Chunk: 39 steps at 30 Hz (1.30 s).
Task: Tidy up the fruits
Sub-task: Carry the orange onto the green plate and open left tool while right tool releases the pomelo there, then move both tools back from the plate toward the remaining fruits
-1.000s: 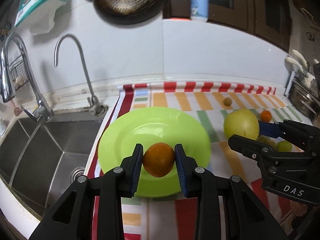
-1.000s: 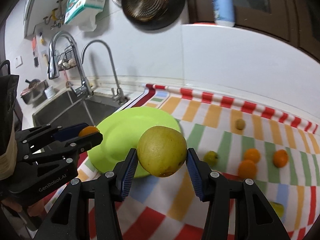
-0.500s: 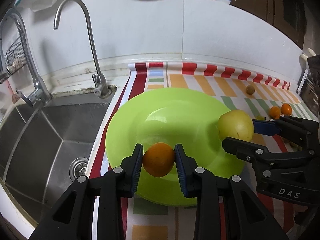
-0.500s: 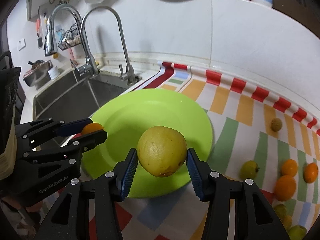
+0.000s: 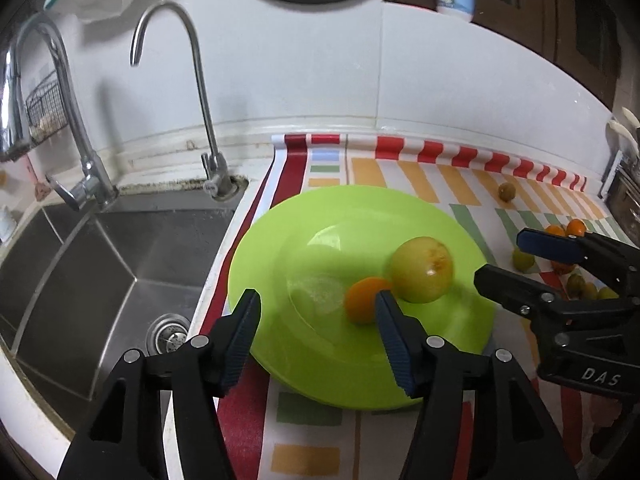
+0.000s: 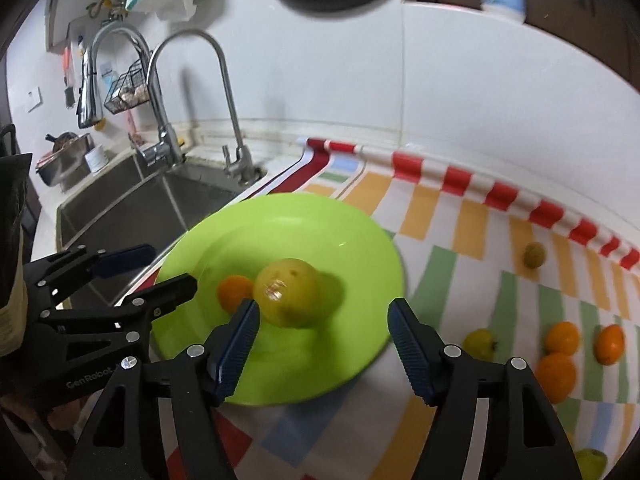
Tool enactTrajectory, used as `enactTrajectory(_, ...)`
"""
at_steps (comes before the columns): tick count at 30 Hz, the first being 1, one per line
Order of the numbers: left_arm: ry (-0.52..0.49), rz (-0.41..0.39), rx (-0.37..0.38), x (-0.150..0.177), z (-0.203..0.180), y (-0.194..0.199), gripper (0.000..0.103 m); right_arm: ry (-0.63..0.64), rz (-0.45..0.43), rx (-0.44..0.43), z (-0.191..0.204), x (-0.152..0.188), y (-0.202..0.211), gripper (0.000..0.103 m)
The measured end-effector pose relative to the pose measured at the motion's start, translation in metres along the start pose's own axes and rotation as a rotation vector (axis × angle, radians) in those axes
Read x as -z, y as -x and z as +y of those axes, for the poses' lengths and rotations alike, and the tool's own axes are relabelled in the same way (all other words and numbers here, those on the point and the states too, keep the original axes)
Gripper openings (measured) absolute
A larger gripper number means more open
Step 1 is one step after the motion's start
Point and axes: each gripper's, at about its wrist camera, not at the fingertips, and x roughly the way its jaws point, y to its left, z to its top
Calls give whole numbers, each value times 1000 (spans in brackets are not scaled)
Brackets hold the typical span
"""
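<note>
A: Why are both grippers empty over the plate (image 5: 280, 236)?

B: Their jaws have just been opening. The left gripper (image 5: 318, 336) stands wide with nothing between its pads, and the orange (image 5: 362, 300) now lies on the plate near its middle, partly behind the left gripper's right finger. The right gripper (image 6: 322, 344) is wide too, and the pear (image 6: 288, 292) sits free on the plate ahead of its left finger.

A: So the two fruits are together?

B: Touching, or nearly so, and slightly blurred, so they may be rolling. The plate's dip likely gathers them toward the centre.

A: Why that plate?

B: It sits at the mat's (image 6: 472, 216) left edge, beside the sink (image 5: 120, 248), and seems the collecting spot. The loose fruits (image 6: 560, 356) lie well apart on the mat's right side, a small one (image 6: 535, 255) near its back edge.

A: Next?

B: Probably fetching those, with both grippers free for it.
</note>
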Motion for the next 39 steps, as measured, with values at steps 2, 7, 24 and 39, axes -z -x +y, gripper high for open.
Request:
enactTrajectory(2, -13, -15, 0, 0, -7, 9, 62, -9, -13, 3, -3, 2, 11, 67)
enactTrajectory(7, -22, -47, 30, 1, -23, 31, 67, -35, -46, 35, -10, 9, 42, 69)
enactTrajectory(24, -106, -194, 122, 5, -91, 99, 84, -151, -163, 233, -54, 54, 144, 72)
enactTrajectory(39, -246, -223, 264, 8, -157, 90, 81, -229, -153, 378, -98, 90, 177, 71)
